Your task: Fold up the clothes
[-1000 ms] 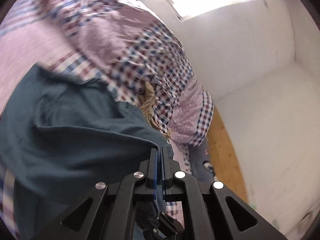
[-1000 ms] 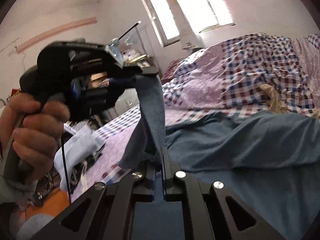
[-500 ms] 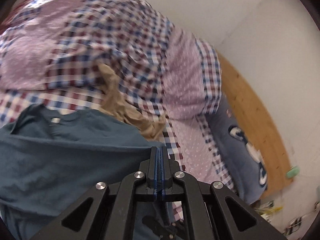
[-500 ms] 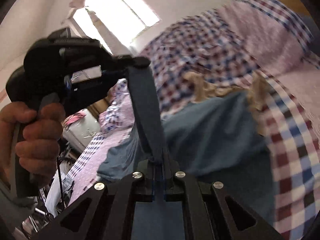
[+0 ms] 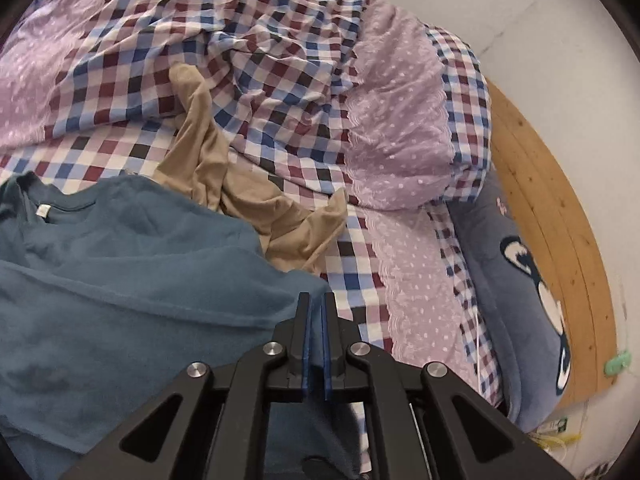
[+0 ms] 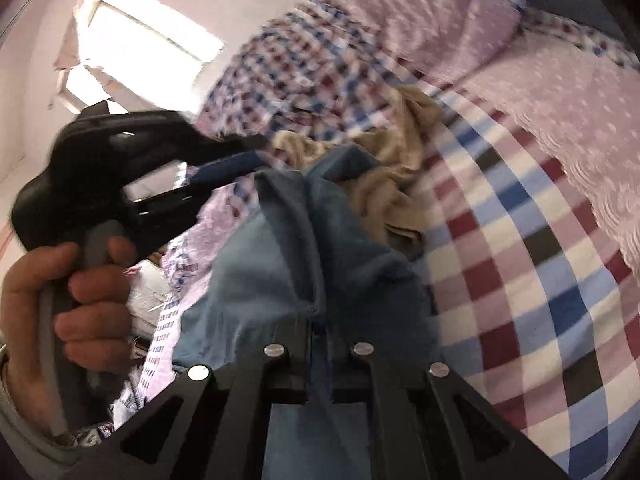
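A teal T-shirt (image 5: 120, 280) lies spread over the checked bed, its collar and white label at the far left. My left gripper (image 5: 314, 306) is shut on the shirt's near edge, with cloth pinched between the blue pads. In the right wrist view the same shirt (image 6: 280, 264) rises in a fold to my right gripper (image 6: 319, 322), which is shut on it. A hand (image 6: 68, 304) holds the left gripper (image 6: 252, 148) to the upper left, with shirt cloth hanging from its tips.
A crumpled tan garment (image 5: 224, 184) lies just beyond the shirt, against a heaped checked quilt (image 5: 280, 60). A blue cartoon pillow (image 5: 516, 280) and wooden headboard (image 5: 560, 200) are to the right. A bright window (image 6: 148, 36) is at the far left.
Both grippers have swung down and in toward the bed, still holding the shirt. The shirt now lies flatter on the bedspread, and the tan garment and quilt look closer.
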{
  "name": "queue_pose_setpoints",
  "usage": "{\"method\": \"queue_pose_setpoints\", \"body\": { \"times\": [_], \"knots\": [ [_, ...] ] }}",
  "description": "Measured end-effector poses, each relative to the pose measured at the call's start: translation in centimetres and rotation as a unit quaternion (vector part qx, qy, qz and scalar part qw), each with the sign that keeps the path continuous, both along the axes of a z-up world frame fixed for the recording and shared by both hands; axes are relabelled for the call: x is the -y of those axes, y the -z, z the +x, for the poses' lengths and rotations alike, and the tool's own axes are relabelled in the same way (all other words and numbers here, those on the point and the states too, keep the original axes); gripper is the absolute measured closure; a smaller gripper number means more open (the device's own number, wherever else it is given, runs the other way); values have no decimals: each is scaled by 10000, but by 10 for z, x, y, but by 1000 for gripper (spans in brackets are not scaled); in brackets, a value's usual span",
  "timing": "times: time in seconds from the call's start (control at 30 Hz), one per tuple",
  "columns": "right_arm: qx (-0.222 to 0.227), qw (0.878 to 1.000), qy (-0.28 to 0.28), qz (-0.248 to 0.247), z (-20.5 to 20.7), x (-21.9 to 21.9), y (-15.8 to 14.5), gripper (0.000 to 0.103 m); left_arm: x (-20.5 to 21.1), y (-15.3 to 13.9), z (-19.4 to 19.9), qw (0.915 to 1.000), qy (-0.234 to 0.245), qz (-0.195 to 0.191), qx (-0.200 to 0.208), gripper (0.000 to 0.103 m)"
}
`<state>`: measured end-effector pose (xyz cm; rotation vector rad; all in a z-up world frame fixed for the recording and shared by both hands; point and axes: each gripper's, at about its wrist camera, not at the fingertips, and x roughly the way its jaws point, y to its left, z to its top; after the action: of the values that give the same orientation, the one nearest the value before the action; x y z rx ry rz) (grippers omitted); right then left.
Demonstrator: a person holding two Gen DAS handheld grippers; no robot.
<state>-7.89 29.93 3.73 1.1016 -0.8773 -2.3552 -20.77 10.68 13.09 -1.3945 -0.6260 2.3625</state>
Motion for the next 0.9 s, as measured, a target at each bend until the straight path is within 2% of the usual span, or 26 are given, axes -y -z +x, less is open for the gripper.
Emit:
{"method": "queue_pose_setpoints", "body": {
  "times": [0.03, 0.07, 0.1, 0.13, 0.2, 0.23, 0.27, 0.43, 0.57, 0.73, 0.9],
  "knots": [
    [81, 9999, 75, 30, -1, -3, 3, 92, 3, -1, 1, 10000, -36, 75, -33, 68],
    [136, 9998, 170, 27, -1, -7, 5, 90, 7, -4, 2, 9998, -77, 168, -81, 56],
    [191, 9995, 265, 24, -1, -12, 7, 85, 12, -9, 6, 9994, -115, 278, -175, 34],
    [245, 9990, 360, 22, -2, -16, 9, 83, 19, -16, 9, 9987, -150, 397, -292, 26],
    [354, 9979, 550, 16, -2, -26, 13, 79, 34, -32, 17, 9969, -166, 568, -515, 25],
    [378, 9972, 639, 19, -1, -30, 13, 72, 44, -42, 22, 9959, -160, 638, -620, 25],
    [348, 9968, 718, 32, 0, -33, 11, 70, 53, -52, 27, 9953, -162, 644, -699, 25],
    [201, 9936, 1111, 98, 5, -51, 2, 68, 126, -100, 73, 9902, -419, 327, -1289, 21],
    [77, 9914, 1290, 184, 9, -56, -6, 68, 199, -116, 121, 9842, -864, 115, -1540, 20],
    [-173, 9912, 1215, 490, 13, -40, -19, 68, 292, -96, 191, 9722, -1721, -193, -1577, 18],
    [-575, 9889, 1055, 879, 22, -21, -36, 68, 342, -31, 243, 9688, -2142, -671, -1050, 18]
  ]
}}
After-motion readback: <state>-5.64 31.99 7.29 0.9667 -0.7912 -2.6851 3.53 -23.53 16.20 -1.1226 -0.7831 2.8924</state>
